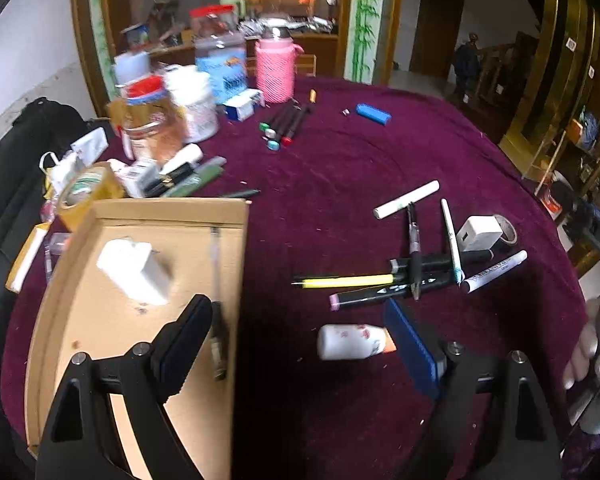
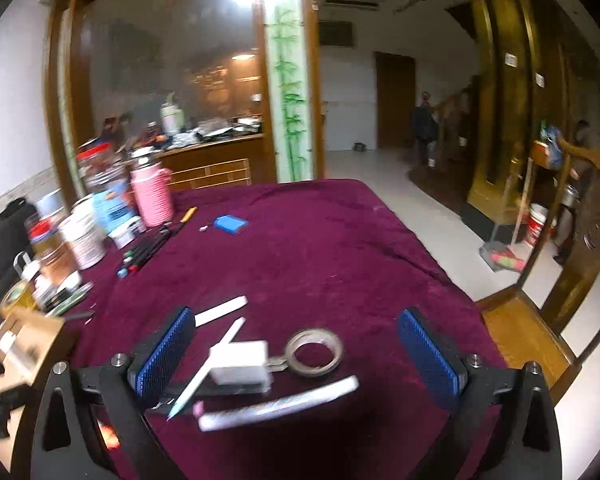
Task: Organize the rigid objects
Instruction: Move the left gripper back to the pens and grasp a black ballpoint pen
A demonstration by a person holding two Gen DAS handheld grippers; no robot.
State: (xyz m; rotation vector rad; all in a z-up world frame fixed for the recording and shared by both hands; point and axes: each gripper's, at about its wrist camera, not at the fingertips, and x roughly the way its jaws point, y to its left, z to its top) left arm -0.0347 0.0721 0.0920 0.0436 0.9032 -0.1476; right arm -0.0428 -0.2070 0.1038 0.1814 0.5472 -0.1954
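A shallow cardboard box (image 1: 60,280) lies at the table's left with a white charger (image 1: 134,266) and a pen (image 1: 217,304) inside it. My left gripper (image 1: 300,328) is open and empty, its left finger over the box, its right finger beside a small white bottle (image 1: 350,342). A pile of markers and pens (image 1: 412,272) lies to the right. My right gripper (image 2: 296,344) is open above a white adapter (image 2: 242,364), a tape ring (image 2: 314,350), a white pen (image 2: 208,368) and a white marker (image 2: 280,402).
Jars and bottles (image 1: 172,108) and a pink flask (image 1: 276,68) crowd the far left of the maroon tablecloth (image 1: 340,168). A row of markers (image 1: 286,124) and a blue lighter (image 1: 374,114) lie farther back. A white tube (image 1: 406,199) lies mid-table. A tape roll (image 1: 86,190) sits behind the box.
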